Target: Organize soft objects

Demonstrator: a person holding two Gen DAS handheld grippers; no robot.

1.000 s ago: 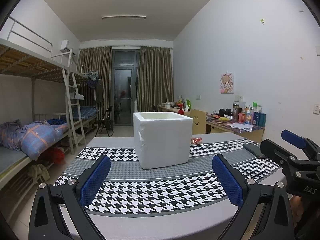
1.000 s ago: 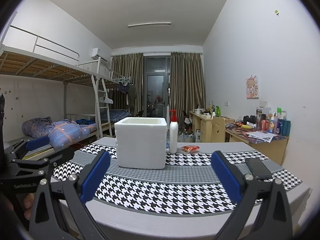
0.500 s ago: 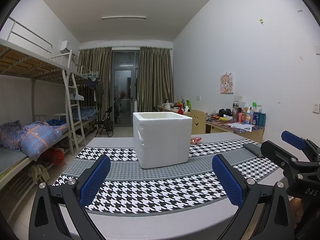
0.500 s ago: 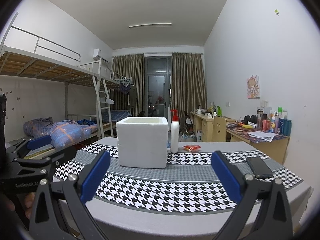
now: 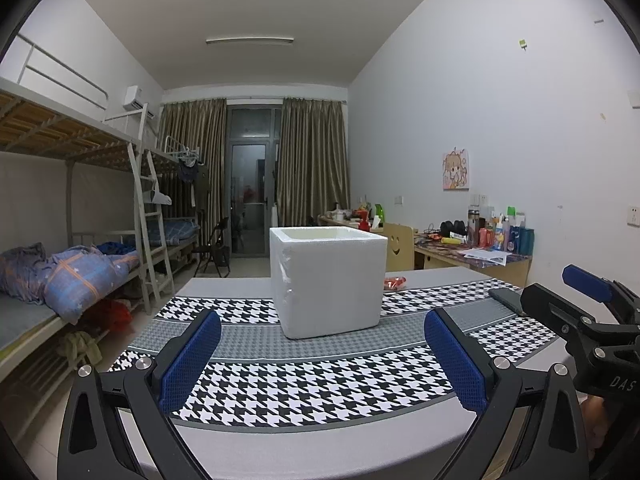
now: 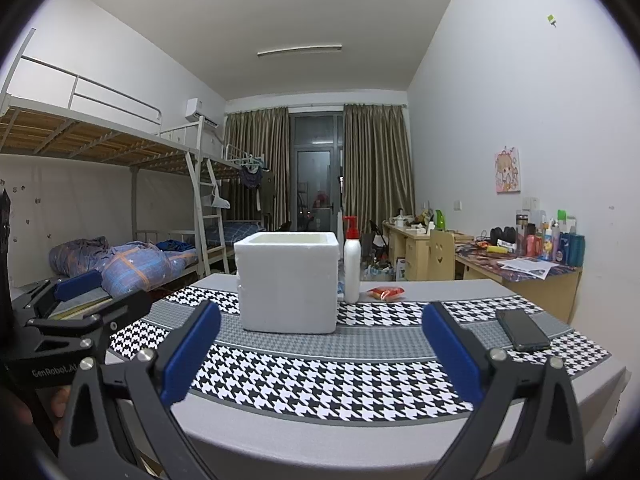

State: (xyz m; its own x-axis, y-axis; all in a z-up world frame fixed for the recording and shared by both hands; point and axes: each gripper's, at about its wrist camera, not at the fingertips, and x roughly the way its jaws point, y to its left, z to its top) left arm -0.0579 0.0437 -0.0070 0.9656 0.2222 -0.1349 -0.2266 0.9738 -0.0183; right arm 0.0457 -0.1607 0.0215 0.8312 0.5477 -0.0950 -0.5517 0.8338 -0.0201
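Note:
A white foam box [image 5: 328, 280] stands open-topped on the table's houndstooth cloth [image 5: 312, 384]; it also shows in the right wrist view [image 6: 288, 280]. A small red packet [image 6: 386, 292] lies behind it to the right, also seen in the left wrist view [image 5: 394, 282]. My left gripper [image 5: 320, 360] is open and empty, held in front of the table's near edge. My right gripper [image 6: 320, 356] is open and empty, level with it on the right. Each gripper shows in the other's view.
A white pump bottle [image 6: 352, 264] stands right of the box. A dark phone [image 6: 522, 330] lies on the cloth at the right. Bunk beds [image 6: 120, 256] line the left wall. Cluttered desks [image 6: 520, 264] line the right wall.
Both views have shifted slightly; the box sits a little higher and further right in the right wrist view. Both grippers stay open and empty.

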